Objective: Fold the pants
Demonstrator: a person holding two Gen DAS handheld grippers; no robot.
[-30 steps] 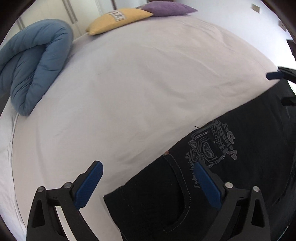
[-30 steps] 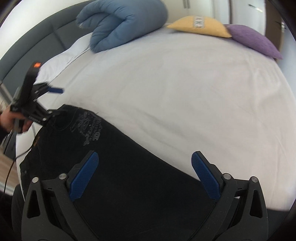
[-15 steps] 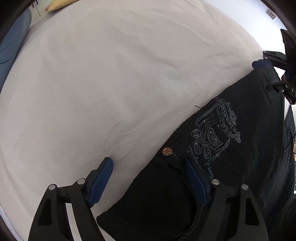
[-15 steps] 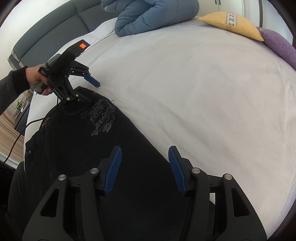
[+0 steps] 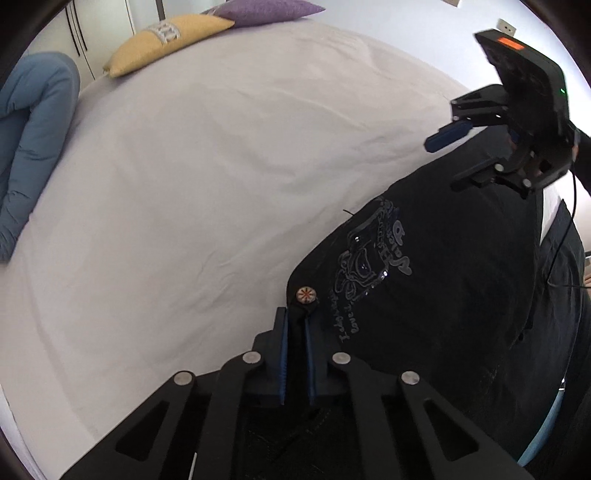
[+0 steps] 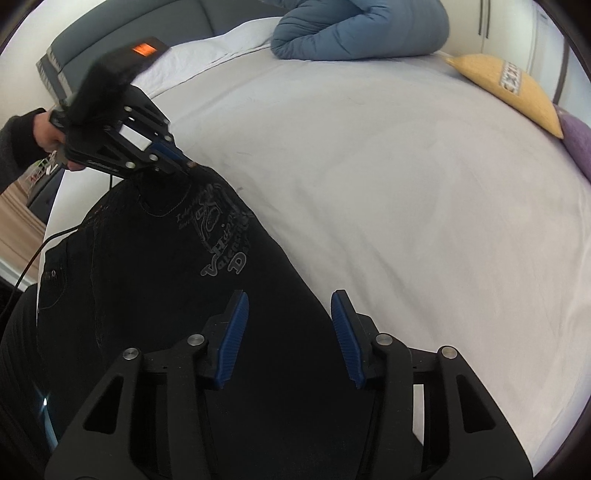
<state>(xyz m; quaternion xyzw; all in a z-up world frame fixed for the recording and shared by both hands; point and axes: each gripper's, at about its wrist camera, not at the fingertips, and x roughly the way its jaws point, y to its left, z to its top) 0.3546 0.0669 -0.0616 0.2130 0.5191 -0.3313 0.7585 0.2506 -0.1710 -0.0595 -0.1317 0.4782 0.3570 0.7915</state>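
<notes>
Black pants (image 5: 436, 280) with a grey print lie along the near edge of the white bed; they also show in the right wrist view (image 6: 166, 280). My left gripper (image 5: 295, 325) is shut on the pants' waistband just below the metal button (image 5: 306, 294); it also shows in the right wrist view (image 6: 183, 162), pinching the corner. My right gripper (image 6: 290, 332) is open over the pants' far edge, one finger over the cloth, one over the sheet. It also shows in the left wrist view (image 5: 465, 155), open above the other end.
The white bed sheet (image 5: 207, 177) spreads wide beyond the pants. A rolled blue duvet (image 6: 358, 29) lies at the head. A yellow cushion (image 6: 509, 85) and a purple cushion (image 5: 258, 9) lie at the far side. A grey headboard (image 6: 140, 26) stands behind.
My left gripper has closed on the waistband by the button and lifted that corner. My right gripper has widened slightly and stays open over the pants' edge.
</notes>
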